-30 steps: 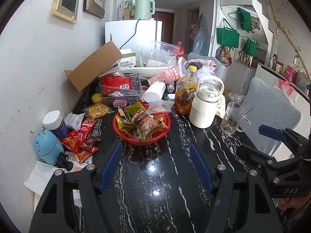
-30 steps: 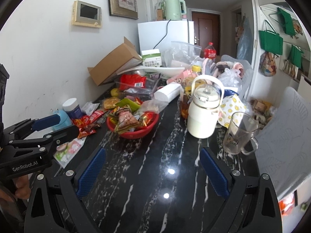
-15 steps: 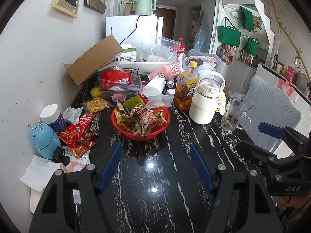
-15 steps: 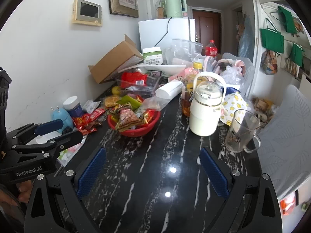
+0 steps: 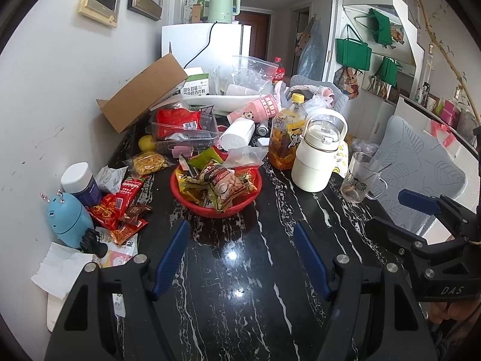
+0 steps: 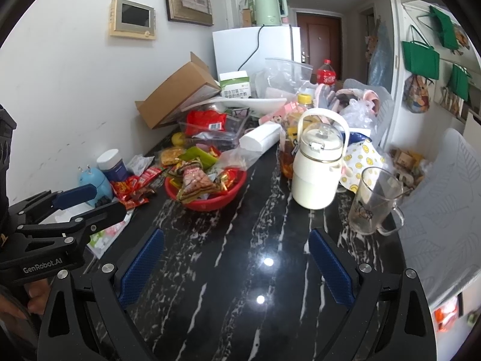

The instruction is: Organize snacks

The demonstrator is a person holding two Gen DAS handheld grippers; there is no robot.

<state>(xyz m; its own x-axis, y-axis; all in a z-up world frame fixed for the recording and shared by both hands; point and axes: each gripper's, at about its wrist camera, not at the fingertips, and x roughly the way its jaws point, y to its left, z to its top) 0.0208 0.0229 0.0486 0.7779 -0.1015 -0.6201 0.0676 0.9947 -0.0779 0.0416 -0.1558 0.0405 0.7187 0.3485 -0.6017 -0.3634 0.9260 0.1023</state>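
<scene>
Snacks sit heaped in the red basket [image 5: 216, 207] straight ahead of the left gripper [image 5: 240, 240], beyond its fingertips, while loose red packets [image 5: 120, 201] lie scattered off to that gripper's left, long sides running roughly away from it. The left hand seems nearer both. The right gripper [image 6: 237, 249] hovers with the basket ahead-left. Both pairs of fingers stand spread, empty, above bare black marble table [image 5: 240, 300].

Glossy black marble table [image 5: 240, 285]
</scene>
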